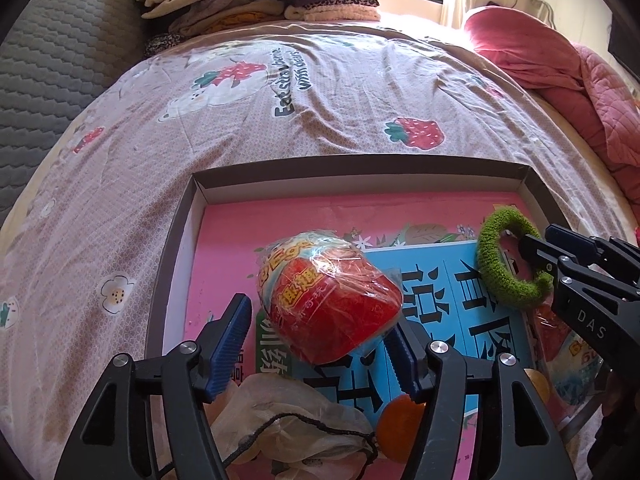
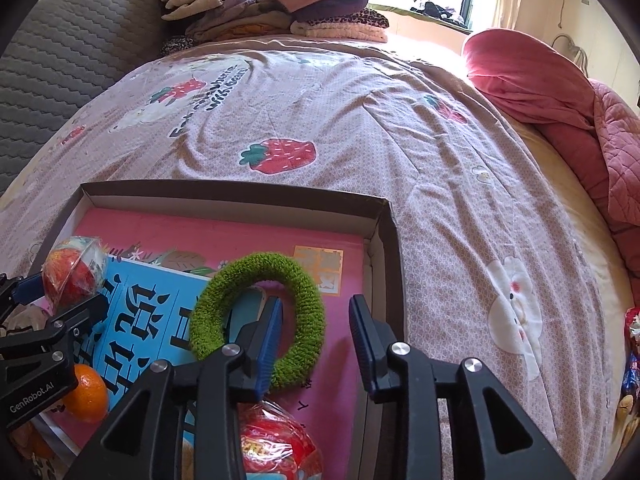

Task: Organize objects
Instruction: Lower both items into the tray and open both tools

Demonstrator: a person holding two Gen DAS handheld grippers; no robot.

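A red snack pack in clear wrap (image 1: pixel 328 304) lies tilted between the fingers of my left gripper (image 1: pixel 318 344). The left pad (image 1: pixel 230 340) stands clear of it, so the jaws are open. The pack rests over a blue book (image 1: pixel 440 312) inside a shallow brown box (image 1: pixel 180 240). My right gripper (image 2: pixel 316 304) is open. A fuzzy green ring (image 2: pixel 260 320) hangs around its left finger (image 2: pixel 270 340), one side of the band lying in the gap, and the right pad does not touch it. The left wrist view shows the same ring (image 1: pixel 500 264) on the right gripper (image 1: pixel 540 240).
The box lies on a strawberry-print bedspread (image 2: pixel 360 120) and also holds a pink book (image 2: pixel 200 236), an orange (image 2: pixel 86 396), a drawstring plastic bag (image 1: pixel 288 420) and a second red pack (image 2: pixel 276 444). Folded clothes (image 2: pixel 280 4) are stacked at the back, with a pink quilt (image 2: pixel 540 88) to the right.
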